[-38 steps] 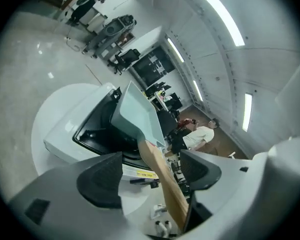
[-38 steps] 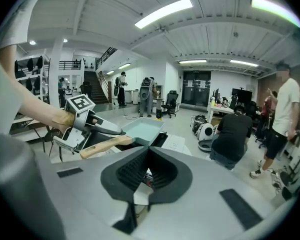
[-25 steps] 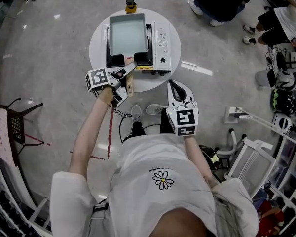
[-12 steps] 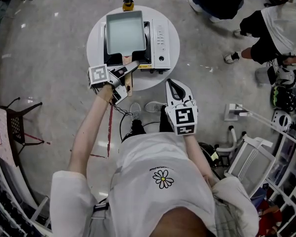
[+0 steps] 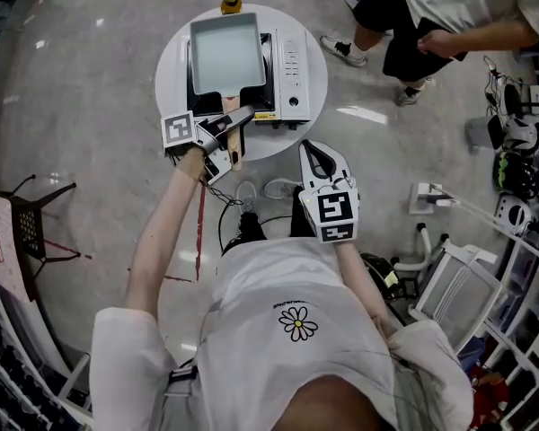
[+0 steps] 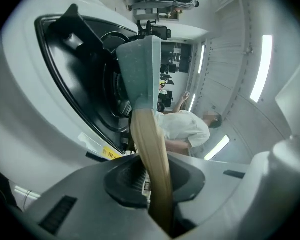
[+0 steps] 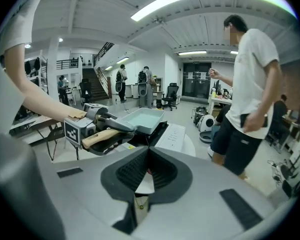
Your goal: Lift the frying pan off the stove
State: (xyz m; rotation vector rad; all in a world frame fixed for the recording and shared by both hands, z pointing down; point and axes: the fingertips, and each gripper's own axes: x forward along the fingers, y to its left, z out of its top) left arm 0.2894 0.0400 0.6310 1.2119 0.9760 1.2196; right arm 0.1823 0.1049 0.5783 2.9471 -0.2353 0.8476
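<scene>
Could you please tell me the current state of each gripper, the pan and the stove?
left gripper: shut on the frying pan's wooden handle.
right gripper: shut, empty, held back from the round table.
frying pan: empty, over the stove; whether it has lifted clear cannot be told.
stove: on the round table, under the pan; on or off cannot be told.

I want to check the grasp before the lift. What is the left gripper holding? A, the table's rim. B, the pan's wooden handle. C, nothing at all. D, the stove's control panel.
B: in the left gripper view, the left gripper is shut on the wooden handle, which runs up from it to the pan.
</scene>
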